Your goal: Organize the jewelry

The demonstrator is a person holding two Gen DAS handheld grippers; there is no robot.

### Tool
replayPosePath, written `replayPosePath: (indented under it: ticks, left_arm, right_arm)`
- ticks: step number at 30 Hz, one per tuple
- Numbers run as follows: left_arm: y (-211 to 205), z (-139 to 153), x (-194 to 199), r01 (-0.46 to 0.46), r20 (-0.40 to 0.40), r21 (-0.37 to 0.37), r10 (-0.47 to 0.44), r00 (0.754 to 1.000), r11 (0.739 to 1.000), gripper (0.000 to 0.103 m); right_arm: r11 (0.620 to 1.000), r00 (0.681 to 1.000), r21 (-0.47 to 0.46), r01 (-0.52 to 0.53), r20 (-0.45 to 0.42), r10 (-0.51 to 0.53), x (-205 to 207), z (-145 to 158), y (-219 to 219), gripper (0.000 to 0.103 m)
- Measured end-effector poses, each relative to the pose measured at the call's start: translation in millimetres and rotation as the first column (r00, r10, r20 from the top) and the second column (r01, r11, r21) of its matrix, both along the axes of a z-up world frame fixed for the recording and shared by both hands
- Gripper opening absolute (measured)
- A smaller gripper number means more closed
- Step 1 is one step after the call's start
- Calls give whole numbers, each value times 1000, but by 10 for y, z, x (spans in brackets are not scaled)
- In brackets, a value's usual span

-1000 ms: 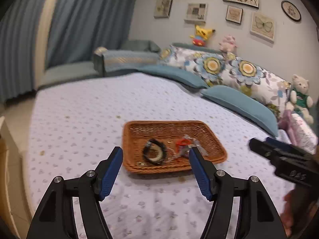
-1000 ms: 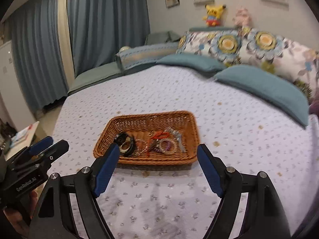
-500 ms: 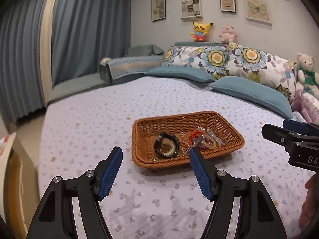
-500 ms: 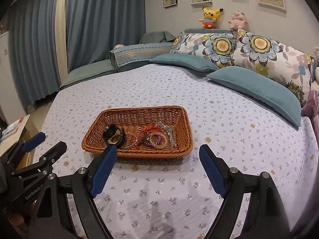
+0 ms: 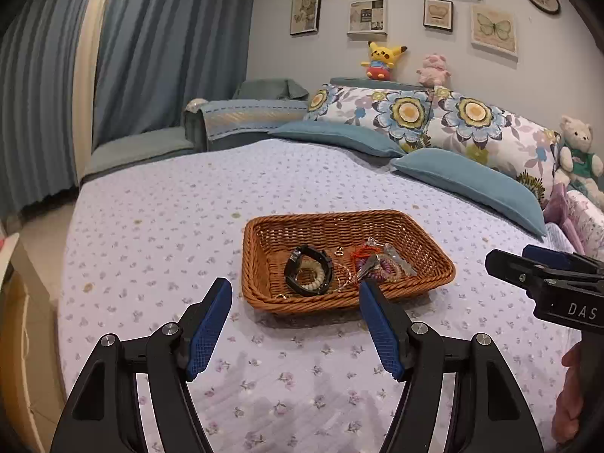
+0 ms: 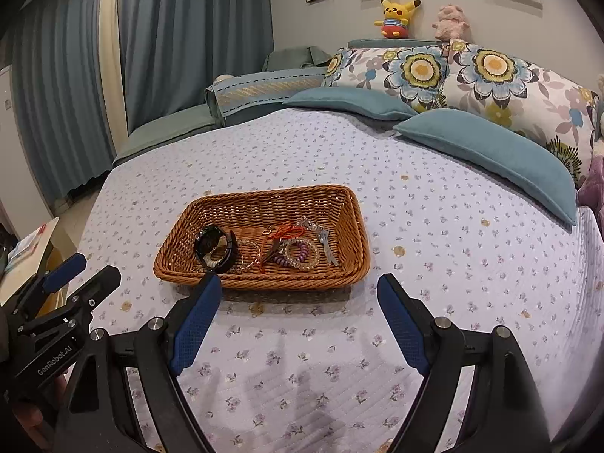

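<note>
One wicker basket sits on the bed, holding a black watch coiled around a pale beaded bracelet, a purple spiral band, a red cord and silver pieces. I hold my left gripper and right gripper short of its near rim, both with fingers spread and gripping nothing.

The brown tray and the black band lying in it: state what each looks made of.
The brown rectangular woven tray looks like wicker or rattan, possibly a plastic imitation: twisted strands, braided rim, slight sheen. The black band, apparently a watch strap or bracelet, looks like glossy plastic or rubber with smooth, reflective edges; it is too small to settle.
</note>
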State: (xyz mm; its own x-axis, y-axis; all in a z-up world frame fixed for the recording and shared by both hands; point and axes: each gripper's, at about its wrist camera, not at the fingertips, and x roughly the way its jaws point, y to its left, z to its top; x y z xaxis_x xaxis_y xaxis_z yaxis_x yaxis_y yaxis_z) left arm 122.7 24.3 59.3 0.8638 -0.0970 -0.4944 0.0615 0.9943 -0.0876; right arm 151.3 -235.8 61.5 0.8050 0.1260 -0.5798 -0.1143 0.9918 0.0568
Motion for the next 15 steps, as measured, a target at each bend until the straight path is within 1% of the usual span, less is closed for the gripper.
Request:
replayPosePath:
  ticks: [5, 10, 15]
  left_arm:
    - [49, -31, 18, -22, -5, -1, 22, 1000, 1000, 71]
    - [78, -41, 39, -25, -10, -14, 25, 1000, 1000, 71]
    - [57, -53, 37, -35, -6, 4, 35, 999, 999, 71]
  right_arm:
    - [1000, 1000, -8, 0, 2, 0, -5, 4, 19, 86]
    - [1000, 1000, -6, 3, -12, -3, 14, -15, 16, 86]
    - [1000, 1000, -11, 1, -11, -1, 16, -22, 14, 86]
